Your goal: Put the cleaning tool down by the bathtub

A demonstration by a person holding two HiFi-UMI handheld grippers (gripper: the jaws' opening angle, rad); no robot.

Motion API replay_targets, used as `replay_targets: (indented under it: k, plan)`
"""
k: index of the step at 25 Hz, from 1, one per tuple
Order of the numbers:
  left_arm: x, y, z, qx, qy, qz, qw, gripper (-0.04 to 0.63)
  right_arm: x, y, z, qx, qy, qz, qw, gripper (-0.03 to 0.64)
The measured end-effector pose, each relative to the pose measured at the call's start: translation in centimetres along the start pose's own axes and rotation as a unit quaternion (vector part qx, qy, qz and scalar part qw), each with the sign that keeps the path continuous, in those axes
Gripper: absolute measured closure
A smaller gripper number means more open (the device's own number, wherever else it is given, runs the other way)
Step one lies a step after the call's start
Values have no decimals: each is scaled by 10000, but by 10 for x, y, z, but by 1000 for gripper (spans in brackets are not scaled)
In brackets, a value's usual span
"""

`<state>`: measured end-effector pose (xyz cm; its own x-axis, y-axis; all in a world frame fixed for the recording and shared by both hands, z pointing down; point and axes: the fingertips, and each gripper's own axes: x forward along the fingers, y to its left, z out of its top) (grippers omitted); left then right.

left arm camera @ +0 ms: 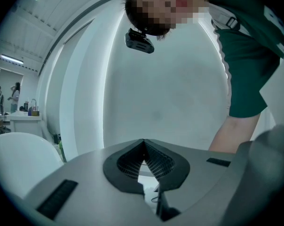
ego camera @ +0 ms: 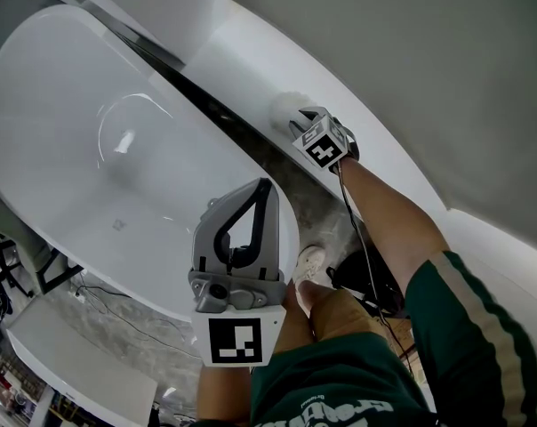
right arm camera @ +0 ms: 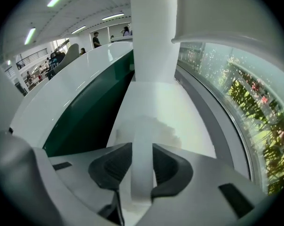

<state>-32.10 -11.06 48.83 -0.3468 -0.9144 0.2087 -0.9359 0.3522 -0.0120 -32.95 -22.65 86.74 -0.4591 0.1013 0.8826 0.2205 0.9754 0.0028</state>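
The cleaning tool [ego camera: 284, 109] is a white fluffy head on a white handle; its head lies on the broad white ledge [ego camera: 251, 60] beside the bathtub [ego camera: 73, 149]. My right gripper [ego camera: 302, 121] points steeply down at it. In the right gripper view the handle [right arm camera: 143, 173] runs up between the dark pads [right arm camera: 111, 166], which sit against both its sides, and the fluffy head [right arm camera: 151, 131] rests on the ledge. My left gripper [ego camera: 267, 187] hovers over the tub's near rim with its tips together and nothing between them, as the left gripper view [left arm camera: 143, 142] also shows.
A strip of marbled floor [ego camera: 277, 172] runs between tub and ledge. The person's shoe [ego camera: 310, 263] and a dark cable [ego camera: 362, 238] are below the right arm. Cables [ego camera: 117, 314] and a white counter [ego camera: 73, 354] lie at lower left.
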Motion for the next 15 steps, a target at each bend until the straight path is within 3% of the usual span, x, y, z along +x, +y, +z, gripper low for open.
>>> replay_targets:
  k: [4,15]
  plan:
    - [1,-9,0,43,-22,-43,10000,589,-1,5,1,-373,-62,-107,9992,465]
    - [6,-19,1,-29,-54,-84,9999,589,-6,0,4,-33,-191,-135,9997,434]
